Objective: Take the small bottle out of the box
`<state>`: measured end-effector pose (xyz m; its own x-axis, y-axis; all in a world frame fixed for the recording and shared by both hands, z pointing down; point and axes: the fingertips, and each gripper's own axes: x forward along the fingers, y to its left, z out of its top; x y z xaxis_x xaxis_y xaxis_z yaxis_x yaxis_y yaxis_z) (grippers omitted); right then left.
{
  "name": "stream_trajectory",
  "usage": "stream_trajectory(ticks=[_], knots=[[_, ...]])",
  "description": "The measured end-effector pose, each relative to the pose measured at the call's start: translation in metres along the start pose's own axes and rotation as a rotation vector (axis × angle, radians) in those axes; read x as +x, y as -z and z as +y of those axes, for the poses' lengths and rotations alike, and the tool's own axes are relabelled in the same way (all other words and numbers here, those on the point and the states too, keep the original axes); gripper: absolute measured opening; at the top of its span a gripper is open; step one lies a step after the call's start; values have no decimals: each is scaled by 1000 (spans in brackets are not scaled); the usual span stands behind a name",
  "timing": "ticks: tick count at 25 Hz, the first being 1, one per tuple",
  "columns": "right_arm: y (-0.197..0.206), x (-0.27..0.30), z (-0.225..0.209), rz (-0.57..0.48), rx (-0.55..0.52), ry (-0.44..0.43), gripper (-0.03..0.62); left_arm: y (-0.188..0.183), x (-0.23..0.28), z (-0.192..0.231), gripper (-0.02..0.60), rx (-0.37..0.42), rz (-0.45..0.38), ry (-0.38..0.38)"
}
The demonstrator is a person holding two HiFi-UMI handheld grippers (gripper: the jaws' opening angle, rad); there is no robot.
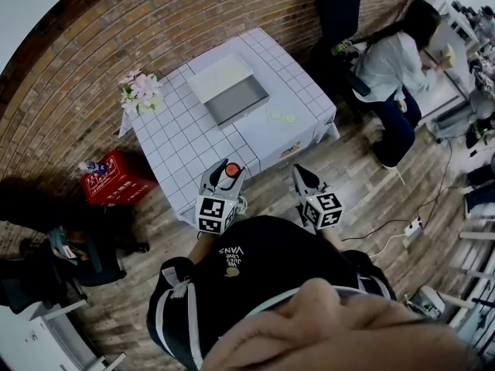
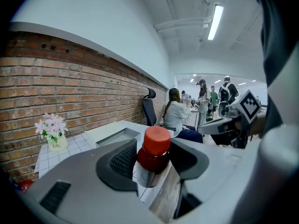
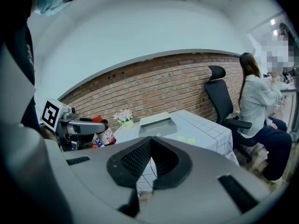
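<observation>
Bottle (image 2: 152, 154) out of box (image 1: 218, 73): pinched in left claw (image 1: 223, 178), lower centre, by worktop (image 1: 302, 103) edge. Right claw (image 3: 150, 143) pressed together, empty. Removal looks done; perhaps set-down remains.

The small bottle (image 2: 156, 140) has a round red cap, a dark red collar below it and a clear, shiny body; the right gripper view shows a white label with red print on its side. It stands upright, clamped at the collar between the jaws of the left gripper (image 2: 150, 158), cap uppermost. It is out of the box (image 1: 207, 93), held in the air by the near edge of the surface (image 1: 182, 141) and well apart from the box. The box is shallow and rectangular, open at the top, grey inside, with a pale flap along its far side. It lies flat near the middle of the white checked surface.
</observation>
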<state>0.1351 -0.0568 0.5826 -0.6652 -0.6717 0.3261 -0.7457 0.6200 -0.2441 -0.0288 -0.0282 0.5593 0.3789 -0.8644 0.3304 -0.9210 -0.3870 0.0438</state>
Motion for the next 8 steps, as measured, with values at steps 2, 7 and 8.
stream_trajectory(ticks=[2,7,8], knots=[[0,0,0,2,2,-1,-2,0,0,0,215,-1,1,-2],[0,3,0,0,2,-2,-2,0,1,3,215,-6,0,-5],[-1,4,0,-1,2,-2,-2,0,1,3,215,-7,0,-5]])
